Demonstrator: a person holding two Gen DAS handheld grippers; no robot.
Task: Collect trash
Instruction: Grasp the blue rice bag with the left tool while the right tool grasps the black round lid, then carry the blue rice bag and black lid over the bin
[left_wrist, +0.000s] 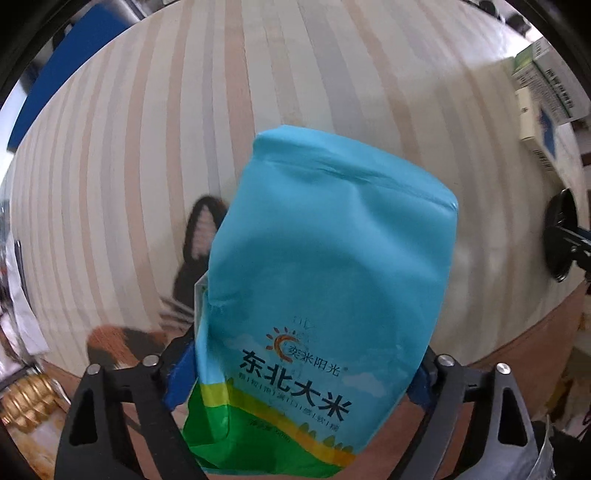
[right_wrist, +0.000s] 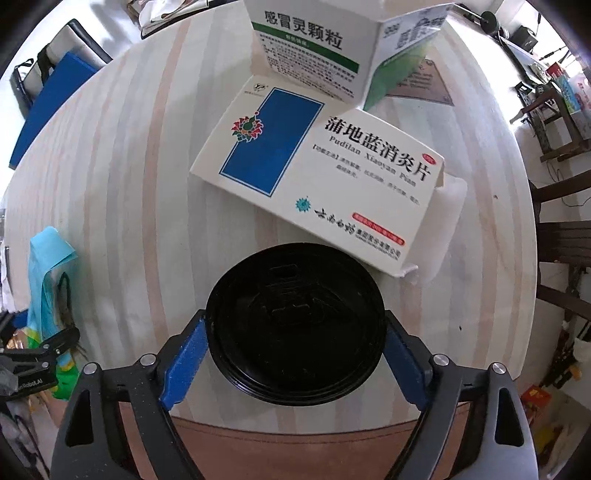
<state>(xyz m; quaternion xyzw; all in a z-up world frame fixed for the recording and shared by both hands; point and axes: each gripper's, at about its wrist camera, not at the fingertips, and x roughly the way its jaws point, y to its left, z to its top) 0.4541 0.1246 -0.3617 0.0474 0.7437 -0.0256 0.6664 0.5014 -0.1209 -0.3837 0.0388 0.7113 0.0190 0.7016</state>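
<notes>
A light-blue rice bag (left_wrist: 325, 258) with a green bottom band stands on the striped round table (left_wrist: 147, 147). My left gripper (left_wrist: 303, 365) points down over it, and its blue pads (left_wrist: 181, 369) press the bag's two sides. The same bag (right_wrist: 48, 266) and left gripper (right_wrist: 40, 350) show at the left edge of the right wrist view. A black round lid (right_wrist: 295, 321) sits near the table's front edge; what is under it is hidden. My right gripper (right_wrist: 293, 328) is shut on it, blue pads (right_wrist: 188, 350) against its rim. The lid (left_wrist: 561, 236) also shows in the left wrist view.
A white medicine box with a blue rectangle (right_wrist: 314, 177) lies just beyond the lid, an upright green-and-white box (right_wrist: 310, 48) behind it. A dark cat-eared item (left_wrist: 199, 229) sticks out from behind the bag. A blue seat (right_wrist: 48, 110) stands past the table's far left edge.
</notes>
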